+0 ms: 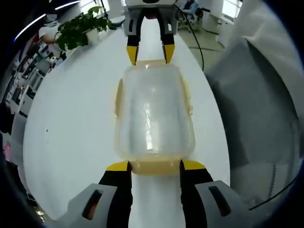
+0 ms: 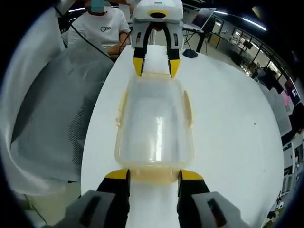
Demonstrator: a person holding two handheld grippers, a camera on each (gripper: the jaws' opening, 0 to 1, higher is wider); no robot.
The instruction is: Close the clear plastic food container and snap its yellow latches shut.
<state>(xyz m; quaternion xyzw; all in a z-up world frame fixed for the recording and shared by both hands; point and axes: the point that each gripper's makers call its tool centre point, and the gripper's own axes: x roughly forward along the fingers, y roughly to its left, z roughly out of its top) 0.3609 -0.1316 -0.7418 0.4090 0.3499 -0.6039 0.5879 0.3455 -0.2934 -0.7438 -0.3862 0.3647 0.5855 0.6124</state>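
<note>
Your lid is already down on the clear plastic food container (image 1: 154, 114), which sits lengthwise on the white table (image 1: 71, 128) between your two tools. Your left gripper (image 1: 155, 166) and right gripper (image 2: 154, 175) each stand partly open, astride an end latch (image 1: 154, 167), gripping nothing. Those end latches look unsnapped, though it's hard to tell; the side ones remain.

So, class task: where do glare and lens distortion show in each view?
Left gripper view: bright vertical glare streaks on the clear container's lid; the white table bulges, fisheye-curved. Right gripper view: a similar streak on the lid, and the table edge bows.
</note>
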